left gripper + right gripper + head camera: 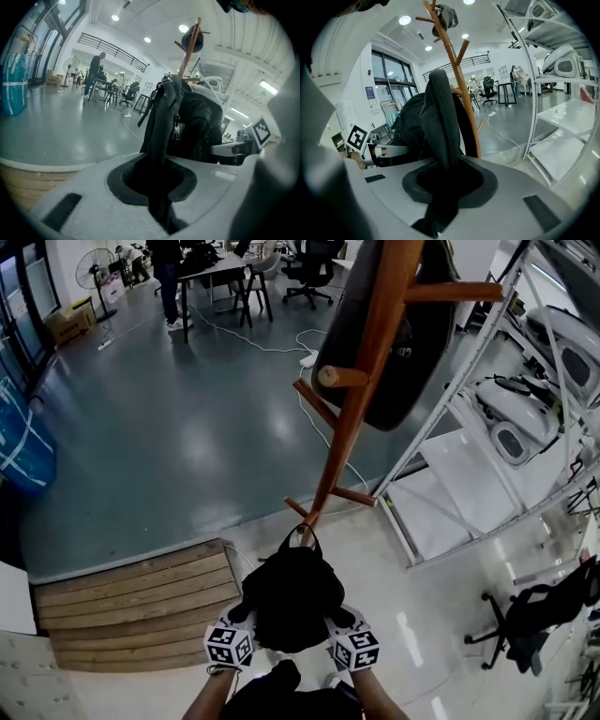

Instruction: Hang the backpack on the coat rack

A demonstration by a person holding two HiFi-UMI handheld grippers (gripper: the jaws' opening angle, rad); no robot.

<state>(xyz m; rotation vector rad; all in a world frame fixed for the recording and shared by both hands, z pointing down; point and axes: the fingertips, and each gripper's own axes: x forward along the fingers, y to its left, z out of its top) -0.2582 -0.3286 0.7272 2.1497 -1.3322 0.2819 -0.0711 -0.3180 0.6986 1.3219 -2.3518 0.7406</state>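
Backpack (291, 601) held short of the coat rack (361, 399), not yet hung
Left gripper (157, 192) fingers pinched the left strap (161, 122); right gripper (440, 192) fingers pinched the right strap (443, 117). The bag hung between them, low and just near of the rack's base. Raising it onto a free peg (328, 377) was left to do.

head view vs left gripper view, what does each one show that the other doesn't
Only the head view: the black office chair at lower right. Only the left gripper view: the left claw shut on a backpack strap, plus ceiling lights. Both: the backpack, the wooden coat rack with a dark item hanging on it, and the grey floor.
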